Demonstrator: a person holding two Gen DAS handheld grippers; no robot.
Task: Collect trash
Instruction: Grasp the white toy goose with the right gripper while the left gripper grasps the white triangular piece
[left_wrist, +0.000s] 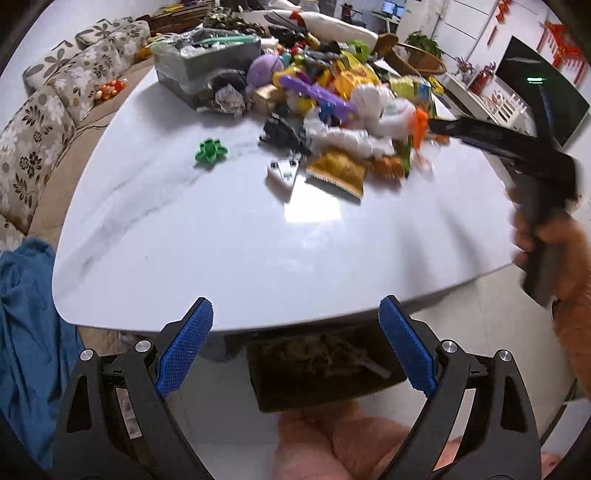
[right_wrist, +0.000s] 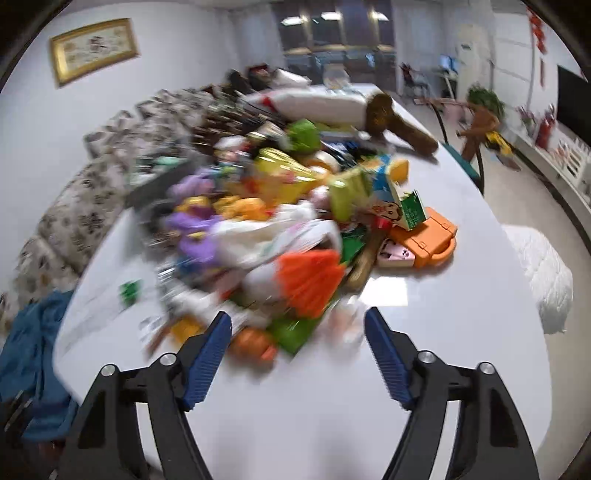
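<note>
Both claws, left gripper (left_wrist: 295, 314) and right gripper (right_wrist: 298, 325), gaping wide, holding nothing; trash pile (left_wrist: 332, 110) uncollected on table (left_wrist: 221, 240); barely begun.

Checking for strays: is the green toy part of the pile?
No, the green toy sits alone on the table, apart from the pile.

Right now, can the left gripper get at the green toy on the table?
Probably yes: the left gripper is open, and the green toy lies alone on bare white table, apart from the pile.
</note>
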